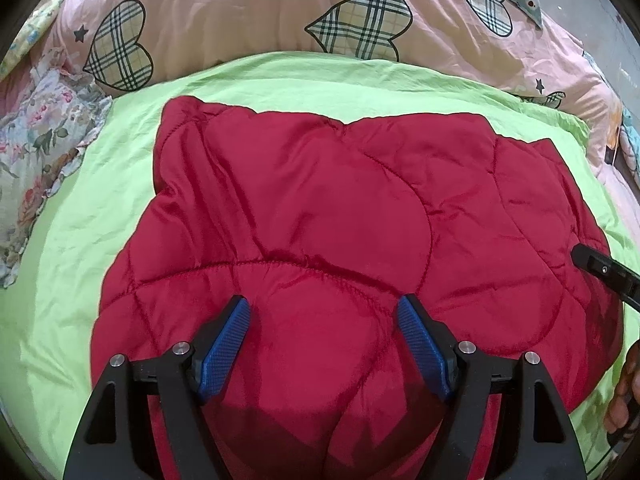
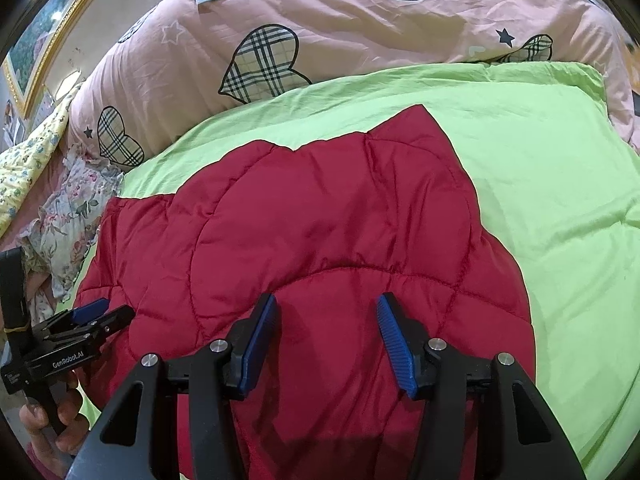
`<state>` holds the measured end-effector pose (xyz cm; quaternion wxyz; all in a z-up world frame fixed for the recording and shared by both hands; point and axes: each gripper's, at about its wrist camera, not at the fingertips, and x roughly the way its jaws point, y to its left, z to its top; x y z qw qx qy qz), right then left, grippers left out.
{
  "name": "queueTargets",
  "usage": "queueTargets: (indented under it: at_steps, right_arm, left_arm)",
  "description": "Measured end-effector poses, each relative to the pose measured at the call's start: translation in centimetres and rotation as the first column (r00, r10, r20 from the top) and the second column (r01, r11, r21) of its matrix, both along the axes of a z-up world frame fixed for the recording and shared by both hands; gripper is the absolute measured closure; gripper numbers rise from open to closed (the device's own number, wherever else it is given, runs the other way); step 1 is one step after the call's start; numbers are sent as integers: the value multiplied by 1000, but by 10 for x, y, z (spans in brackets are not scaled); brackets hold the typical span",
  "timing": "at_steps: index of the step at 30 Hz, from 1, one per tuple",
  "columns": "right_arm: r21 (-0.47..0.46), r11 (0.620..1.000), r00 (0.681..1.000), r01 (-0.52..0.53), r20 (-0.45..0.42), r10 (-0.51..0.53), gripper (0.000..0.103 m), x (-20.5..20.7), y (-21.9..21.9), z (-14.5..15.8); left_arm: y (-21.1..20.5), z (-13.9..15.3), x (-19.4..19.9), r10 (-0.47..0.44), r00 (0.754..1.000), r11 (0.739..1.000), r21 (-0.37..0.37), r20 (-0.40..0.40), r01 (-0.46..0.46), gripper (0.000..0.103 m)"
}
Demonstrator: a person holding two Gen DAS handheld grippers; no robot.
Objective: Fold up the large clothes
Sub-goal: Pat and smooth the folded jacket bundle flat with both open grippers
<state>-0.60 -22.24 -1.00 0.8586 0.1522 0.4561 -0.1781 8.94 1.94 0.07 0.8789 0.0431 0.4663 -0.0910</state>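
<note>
A red quilted padded garment [image 1: 340, 208] lies in a folded bundle on a lime-green sheet [image 1: 92, 200]; it also shows in the right wrist view [image 2: 328, 224]. My left gripper [image 1: 323, 312] is open and empty, its blue pads just above the garment's near part. My right gripper [image 2: 326, 308] is open and empty above the garment's near middle. The left gripper also shows at the left of the right wrist view [image 2: 112, 312], by the garment's left edge. The right gripper's black tip [image 1: 596, 264] shows over the garment's right side.
A pink duvet with plaid hearts [image 1: 248, 16] is heaped behind the green sheet [image 2: 560, 184]. Floral cloth [image 1: 44, 152] lies at the left. A framed picture [image 2: 48, 40] hangs on the wall at the far left.
</note>
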Motion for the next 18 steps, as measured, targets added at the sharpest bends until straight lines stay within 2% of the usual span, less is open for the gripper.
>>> queueTargets:
  at_steps: [6,9,18]
  right_arm:
    - [-38,998,999,-53,-13,52,47,2,18,8]
    - [-66,992,995,-103,-23,102,39,5,33,11]
    - [-103,981,985,-166,-58,161,37,20,50,8]
  left_arm:
    - [1,14,-16,11,999,999,47,36,-12,27]
    - [1,19,-25,19,997,996,85,68,-25,24]
    - [6,21,-28,21,996,992,124,88,-32,23]
